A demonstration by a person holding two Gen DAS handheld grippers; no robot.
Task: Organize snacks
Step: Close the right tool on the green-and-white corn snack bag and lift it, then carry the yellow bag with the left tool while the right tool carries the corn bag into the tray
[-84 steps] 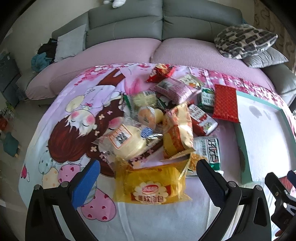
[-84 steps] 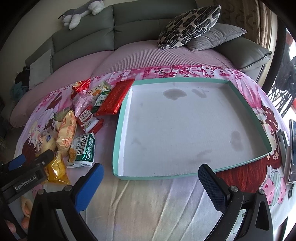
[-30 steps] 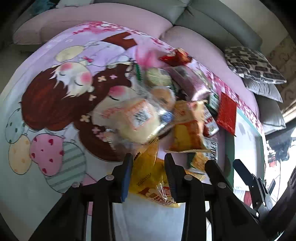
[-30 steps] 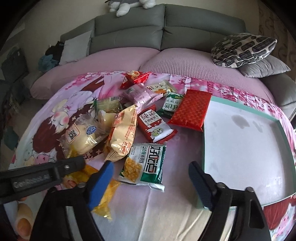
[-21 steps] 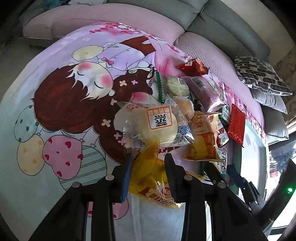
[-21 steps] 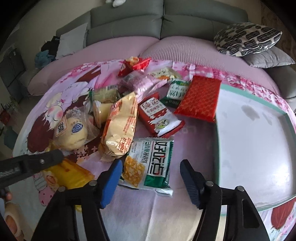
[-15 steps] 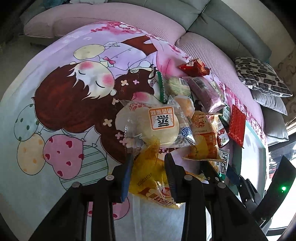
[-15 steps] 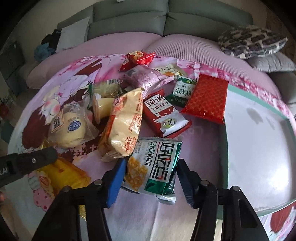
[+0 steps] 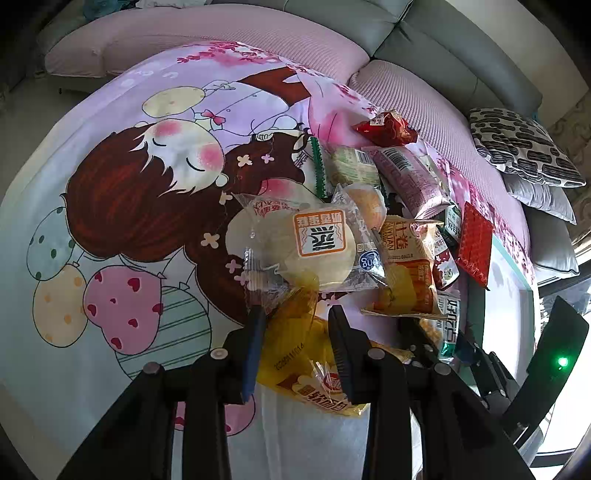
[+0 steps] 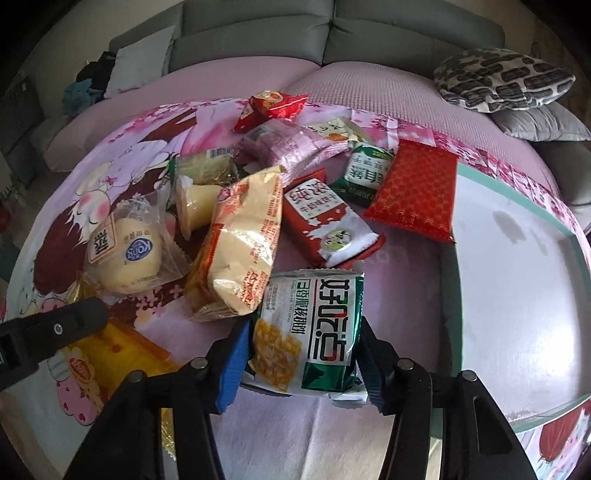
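Note:
A pile of snack packets lies on a cartoon-print cloth. My left gripper [image 9: 295, 334] is shut on a yellow bread packet [image 9: 295, 354], which also shows in the right wrist view [image 10: 110, 354]. My right gripper [image 10: 301, 349] has its fingers closed against both sides of a green-and-white corn snack packet [image 10: 314, 328], also seen in the left wrist view [image 9: 448, 325]. A clear-wrapped round bun [image 9: 310, 251] lies just beyond the left gripper. An orange-cream bag [image 10: 243, 243] lies left of the green packet. A shallow teal-rimmed tray [image 10: 448, 295] with a white floor sits to the right.
Further snacks lie beyond: a red-white packet [image 10: 328, 225], a red patterned packet [image 10: 417, 192], a pink packet [image 10: 288, 144], a small red packet [image 10: 273, 103]. A grey sofa [image 10: 332, 33] with cushions [image 10: 502, 79] stands behind.
My right gripper has swung left from the tray to the green corn snack packet and closed on it. My left gripper closed on the yellow bread packet and has kept hold of it.

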